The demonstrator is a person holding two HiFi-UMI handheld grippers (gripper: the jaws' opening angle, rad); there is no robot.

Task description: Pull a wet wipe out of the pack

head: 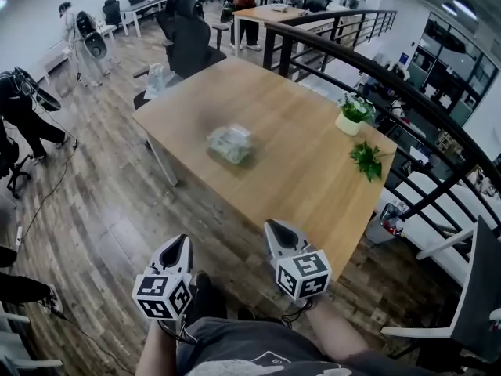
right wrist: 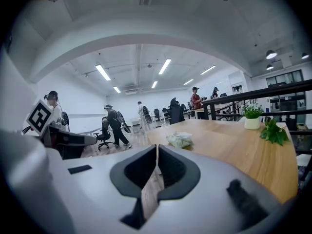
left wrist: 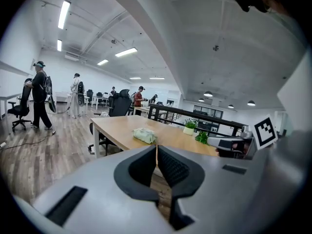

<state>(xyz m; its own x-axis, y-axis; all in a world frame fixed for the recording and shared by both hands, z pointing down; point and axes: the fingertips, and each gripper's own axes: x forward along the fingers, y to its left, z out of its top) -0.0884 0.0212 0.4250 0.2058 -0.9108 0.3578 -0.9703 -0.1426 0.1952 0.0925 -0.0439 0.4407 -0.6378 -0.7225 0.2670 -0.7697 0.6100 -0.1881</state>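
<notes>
Open office, wood floor, and a pale wooden worktop dead ahead. The pack sits alone near the middle of it, well apart from the potted plant at the far right edge.

Left tongs are pinched together with nothing between them, and the right tongs are the same, closed and empty. Both hang over the floor short of the worktop's near corner, side by side and aimed at the pack, well apart from it.

So this looks like the approach: nothing touched, no wipe out yet. The next move calls for closing that gap, one pair opening to steady the pack and the other pinching the wipe at the top opening.

The pack lies flat, broad face up. Its long axis seems to run roughly left to right in both gripper views, slightly slanted on the worktop. It's too soft and blurred to tell which way the flap points.
</notes>
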